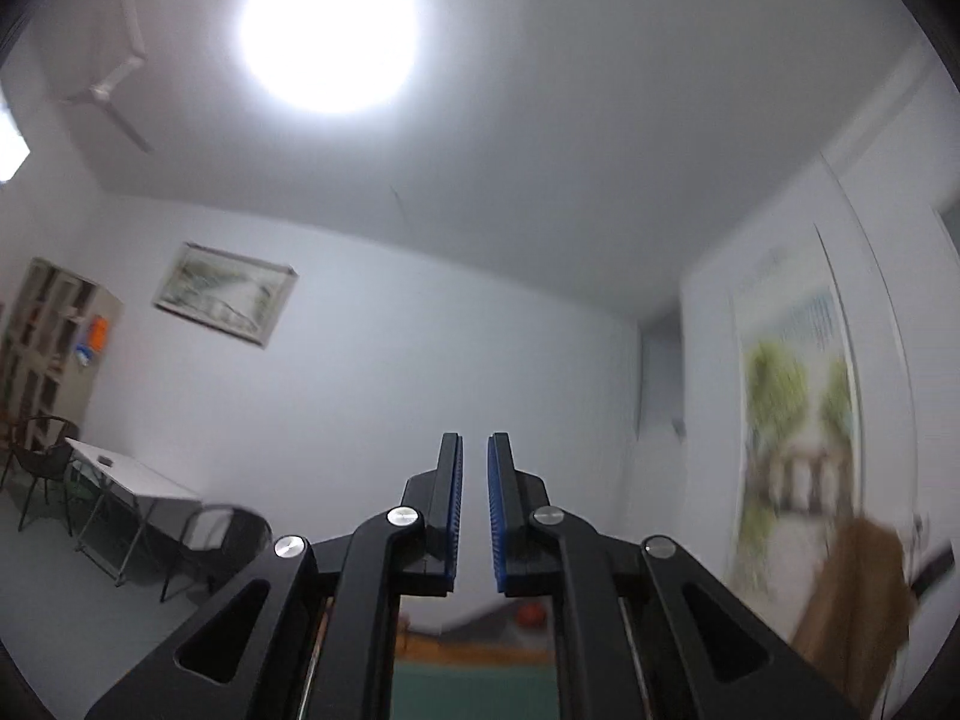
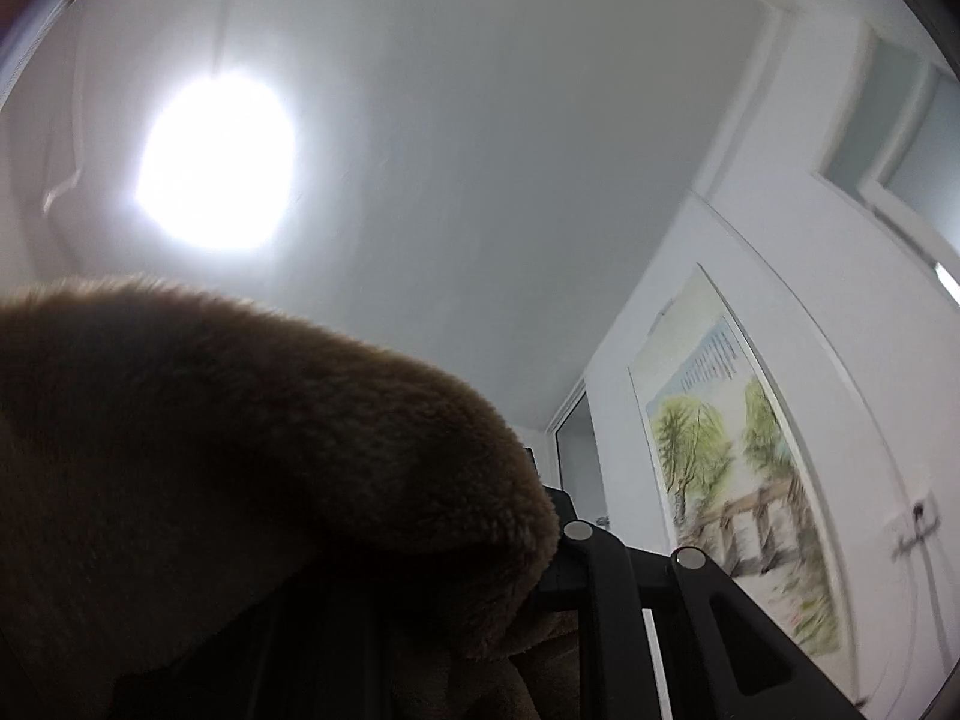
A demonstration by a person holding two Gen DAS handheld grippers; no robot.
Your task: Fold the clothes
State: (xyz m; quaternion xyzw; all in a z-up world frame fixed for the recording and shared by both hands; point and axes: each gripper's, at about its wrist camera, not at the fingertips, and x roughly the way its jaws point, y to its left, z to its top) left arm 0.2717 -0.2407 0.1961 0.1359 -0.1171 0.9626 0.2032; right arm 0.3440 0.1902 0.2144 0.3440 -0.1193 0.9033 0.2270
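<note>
My left gripper (image 1: 474, 504) points up at the far wall and ceiling; its blue-padded fingers stand a small gap apart with nothing between them. A brown fleecy garment (image 1: 852, 612) hangs at the right edge of the left wrist view, with the right gripper's dark tip beside it. In the right wrist view the same brown garment (image 2: 252, 450) drapes over my right gripper and hides its fingertips; only the right finger's black linkage (image 2: 606, 588) shows. The garment appears held up in the air by the right gripper.
A green surface with a wooden edge (image 1: 474, 660) lies below the left gripper. A white table (image 1: 132, 474) and black chairs (image 1: 216, 546) stand at the left. A landscape poster (image 2: 738, 498) hangs on the right wall. A ceiling lamp (image 1: 330, 30) glares overhead.
</note>
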